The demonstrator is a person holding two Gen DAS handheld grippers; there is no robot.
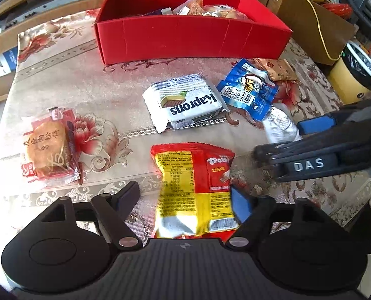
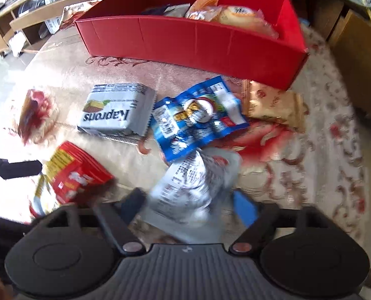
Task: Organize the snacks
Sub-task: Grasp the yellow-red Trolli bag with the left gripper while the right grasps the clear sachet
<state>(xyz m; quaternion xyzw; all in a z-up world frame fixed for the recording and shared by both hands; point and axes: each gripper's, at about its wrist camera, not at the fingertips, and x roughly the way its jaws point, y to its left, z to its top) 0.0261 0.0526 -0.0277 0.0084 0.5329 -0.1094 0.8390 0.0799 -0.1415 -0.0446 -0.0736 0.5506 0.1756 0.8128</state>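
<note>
A red and yellow Trolli packet [image 1: 193, 190] lies on the flowered cloth between the fingers of my left gripper [image 1: 184, 201]. That gripper is open: the blue pad touches the packet's right edge and the black finger [image 1: 127, 195] stands apart from it. My right gripper [image 2: 189, 203] is shut on a crumpled silver packet [image 2: 193, 190], blurred in its own view. In the left wrist view the right gripper [image 1: 280, 140] sits at the right with the silver packet [image 1: 280, 125]. The red box [image 1: 185, 42] at the back holds several snacks.
On the cloth lie a white Kaprons pack [image 1: 185, 102], a blue packet [image 1: 248, 90], a gold packet [image 1: 278, 70] beside the box, and a pastry in a red wrapper [image 1: 50, 147] at the left. A yellow bin [image 1: 353, 77] and a cardboard box [image 1: 310, 25] stand beyond the right edge.
</note>
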